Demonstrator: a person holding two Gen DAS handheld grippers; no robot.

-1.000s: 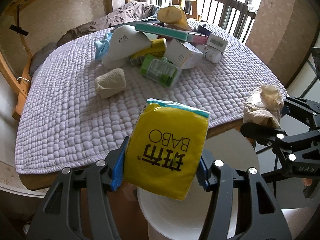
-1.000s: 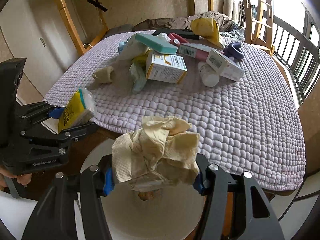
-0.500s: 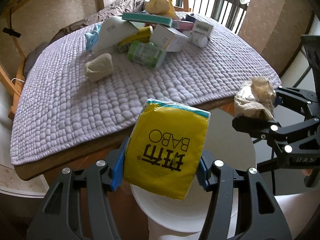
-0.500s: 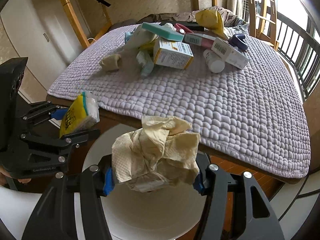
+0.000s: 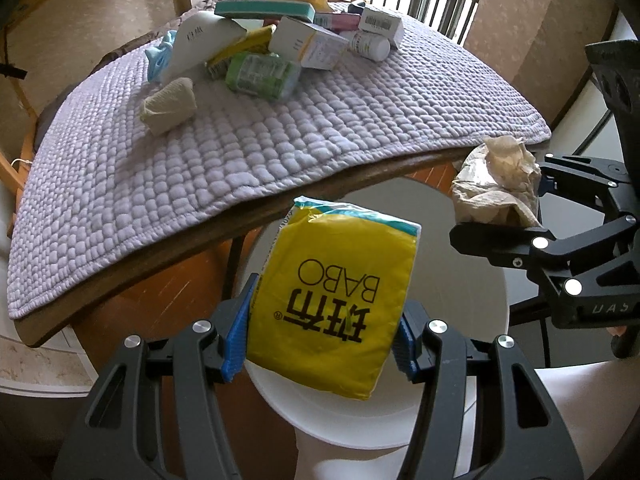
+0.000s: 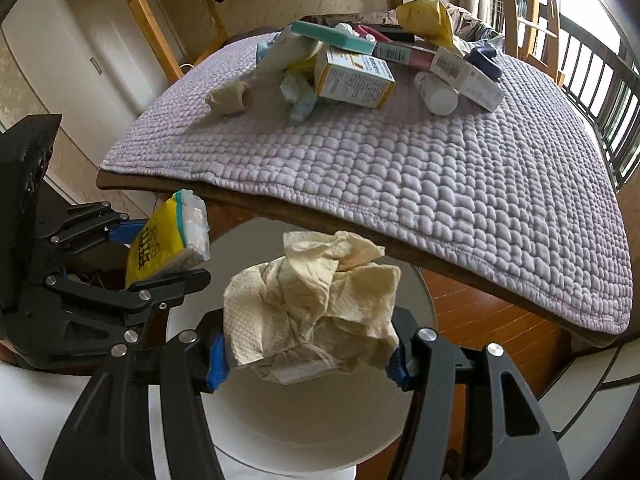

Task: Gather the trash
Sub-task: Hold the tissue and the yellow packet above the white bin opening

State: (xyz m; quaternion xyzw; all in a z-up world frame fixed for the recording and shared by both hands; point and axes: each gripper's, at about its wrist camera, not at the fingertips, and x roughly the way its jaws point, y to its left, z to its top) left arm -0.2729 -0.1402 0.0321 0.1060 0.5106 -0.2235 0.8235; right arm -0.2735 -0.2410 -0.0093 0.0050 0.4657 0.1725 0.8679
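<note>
Daylight enters through a railed window (image 6: 608, 92) at two o'clock, above a quilted table (image 6: 400, 168) and orange-brown floor (image 6: 500, 320).

Yellow tissue pack (image 5: 332, 304) and crumpled paper (image 6: 312, 312) above white bin (image 6: 320, 432).

Bin (image 5: 460, 304) below table (image 5: 280, 200) edge; clutter (image 5: 280, 48) behind.

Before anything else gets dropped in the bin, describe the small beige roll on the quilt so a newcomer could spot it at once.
Start at the table under the lilac quilt and find the heap of boxes and bottles at its far end. The beige cloth roll lies alone on the quilt just off that heap, beside the green packet. It is the only soft, plain, unprinted thing there.
</note>
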